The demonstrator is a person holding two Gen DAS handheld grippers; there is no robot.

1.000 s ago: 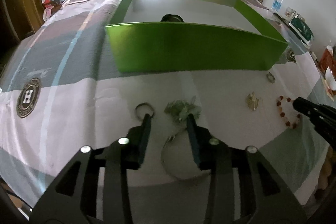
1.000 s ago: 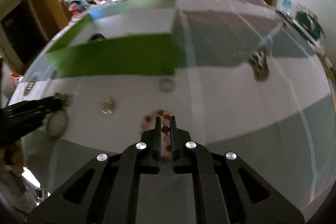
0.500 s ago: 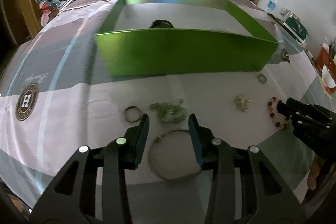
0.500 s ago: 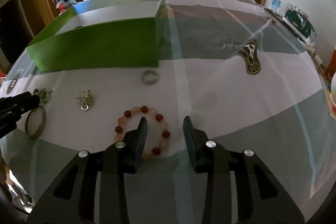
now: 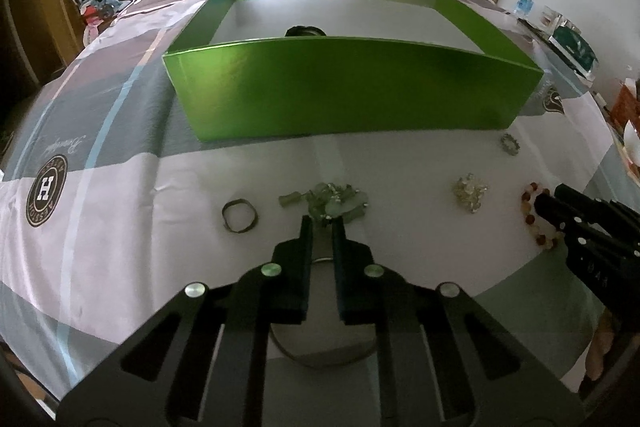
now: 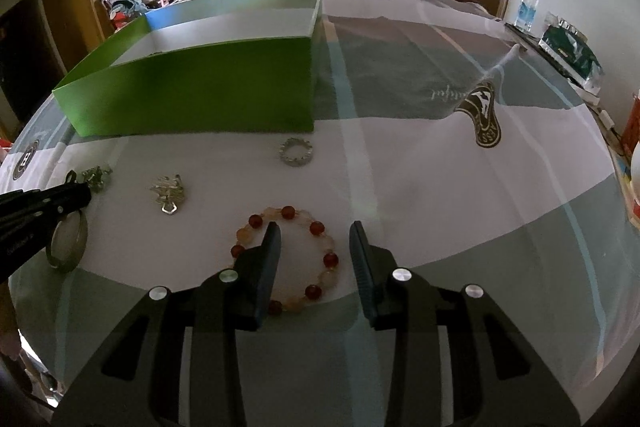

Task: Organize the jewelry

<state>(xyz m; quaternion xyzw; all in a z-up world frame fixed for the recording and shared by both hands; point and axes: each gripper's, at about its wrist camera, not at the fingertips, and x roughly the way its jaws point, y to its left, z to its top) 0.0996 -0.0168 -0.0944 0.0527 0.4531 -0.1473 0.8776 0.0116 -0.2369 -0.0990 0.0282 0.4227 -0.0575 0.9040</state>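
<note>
Notably, we had the left gripper (image 5: 321, 227) just closing, jaws narrow at the green bead cluster (image 5: 328, 201) though we could not confirm a grip, presumably for the green box (image 5: 352, 95), while the right gripper (image 6: 315, 239) straddled the red bead bracelet (image 6: 288, 259) with jaws apart.

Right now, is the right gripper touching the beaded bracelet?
Cannot tell. In the right wrist view the right gripper is open over the beaded bracelet; one finger overlaps the beads, but contact isn't plain.
</note>
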